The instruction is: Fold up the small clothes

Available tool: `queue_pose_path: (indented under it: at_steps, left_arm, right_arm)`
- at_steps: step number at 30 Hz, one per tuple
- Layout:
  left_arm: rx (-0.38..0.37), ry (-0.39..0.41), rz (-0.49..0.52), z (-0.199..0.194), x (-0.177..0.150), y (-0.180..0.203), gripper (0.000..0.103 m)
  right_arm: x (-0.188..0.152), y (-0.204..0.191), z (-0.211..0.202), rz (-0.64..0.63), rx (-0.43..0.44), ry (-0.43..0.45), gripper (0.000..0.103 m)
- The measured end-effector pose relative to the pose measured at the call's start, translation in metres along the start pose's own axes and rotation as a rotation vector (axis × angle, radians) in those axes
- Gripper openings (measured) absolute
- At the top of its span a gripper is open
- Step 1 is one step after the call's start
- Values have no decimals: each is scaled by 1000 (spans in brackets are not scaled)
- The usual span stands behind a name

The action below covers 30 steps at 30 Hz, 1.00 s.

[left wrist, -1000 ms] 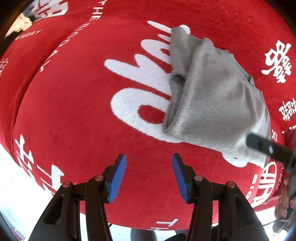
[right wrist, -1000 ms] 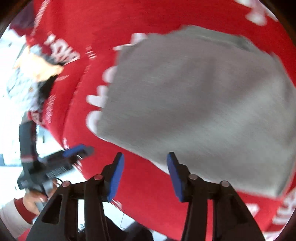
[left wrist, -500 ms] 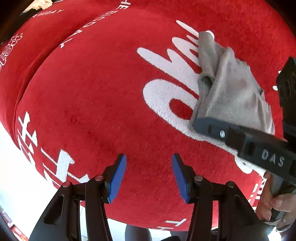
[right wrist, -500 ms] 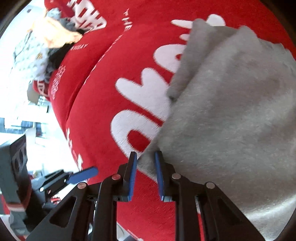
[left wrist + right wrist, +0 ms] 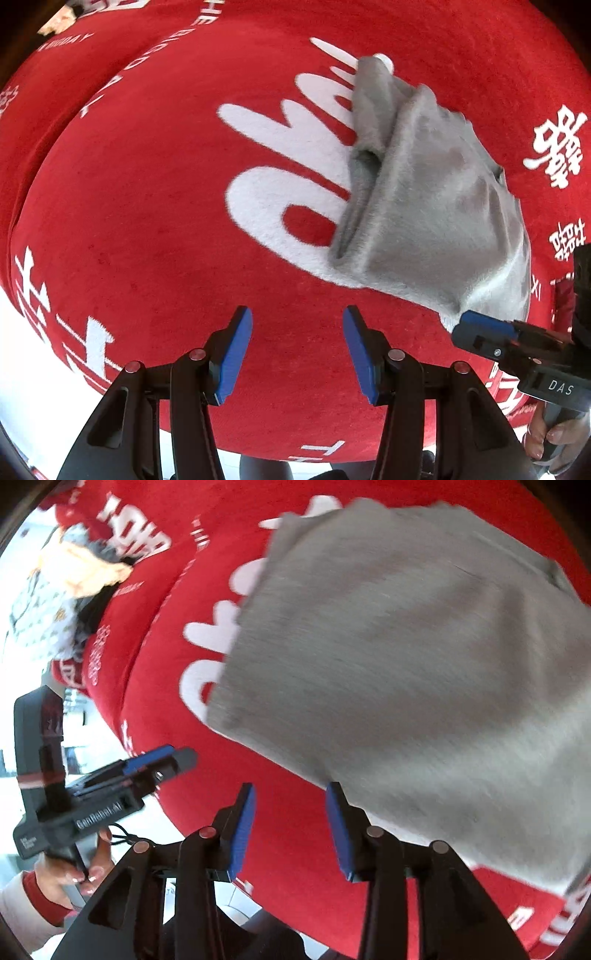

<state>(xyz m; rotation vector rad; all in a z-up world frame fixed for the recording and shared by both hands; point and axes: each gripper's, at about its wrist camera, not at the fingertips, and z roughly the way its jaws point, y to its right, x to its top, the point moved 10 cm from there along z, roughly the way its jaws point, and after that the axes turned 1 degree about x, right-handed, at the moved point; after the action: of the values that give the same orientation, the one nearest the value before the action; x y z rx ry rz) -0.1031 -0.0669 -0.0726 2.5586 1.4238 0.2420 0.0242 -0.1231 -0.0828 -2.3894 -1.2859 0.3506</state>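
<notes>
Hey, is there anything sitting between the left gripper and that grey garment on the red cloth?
Nothing visible. Only bare red cloth with white lettering lies between the open left gripper and the grey garment. The right gripper is at the garment's near right corner, off that path.

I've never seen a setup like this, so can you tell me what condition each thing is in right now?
Grey garment: folded over, lying on the red cloth.
Red cloth: spread out under it.
Left gripper: open, empty.
Right gripper: jaws just reopened, nothing between them.
Clothes pile: unfolded, heaped at the far edge.
</notes>
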Motion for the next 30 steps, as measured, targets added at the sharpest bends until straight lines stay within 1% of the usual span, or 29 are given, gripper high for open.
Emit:
queue_pose_path:
  at_steps: [1,2,3,5,9,11,13,15,16,18,20,23,26,27,29,30]
  left_arm:
    - [8,-1,10,0,-1,2,54]
    - [16,0,19,1,-1,4,69]
    - [23,4,22,1,0,6,81]
    - [22,15,25,0,2,10,82]
    - [28,2,24,5,3,15,82]
    - [38,-15,27,9,2,16,82]
    - [31,-47,36,16,0,20,82]
    - [57,-71,44,23,-3,20,82]
    - [65,-74,47,24,-4,20,82]
    - [70,-71,58,27,-5,24,82]
    - [59,-59,51,26,-4,28,82]
    - [44,-64,25,28,-4,29,82]
    - [12,-70,-6,30,-5,34,82]
    - [-7,-72,-20,30,-5,35,82]
    - [-71,-67,-58,27,-4,41,82]
    - [-87,-60,-72,27,-2,43,82]
  right_arm:
    - [-4,6,-2,20,-2,0,43]
    - [-7,9,-3,34,-2,0,43]
    - [-9,11,-3,42,-3,1,43]
    - [-13,13,-3,55,-3,3,43]
    - [-19,18,-6,69,4,9,44]
    - [-21,21,-8,73,4,14,51]
    - [-22,23,-11,74,2,20,53]
    - [-23,26,-14,68,-7,27,58]
    - [-24,27,-15,64,-10,31,62]
    - [-25,29,-19,52,-18,41,67]
    - [-27,32,-23,47,-19,48,72]
    - [-30,37,-25,50,-19,48,73]
    - [-34,42,-26,60,-14,47,74]
    - [-36,44,-27,65,-12,47,74]
    - [-39,48,-28,74,-9,49,74]
    - [-40,51,-28,79,-10,51,74]
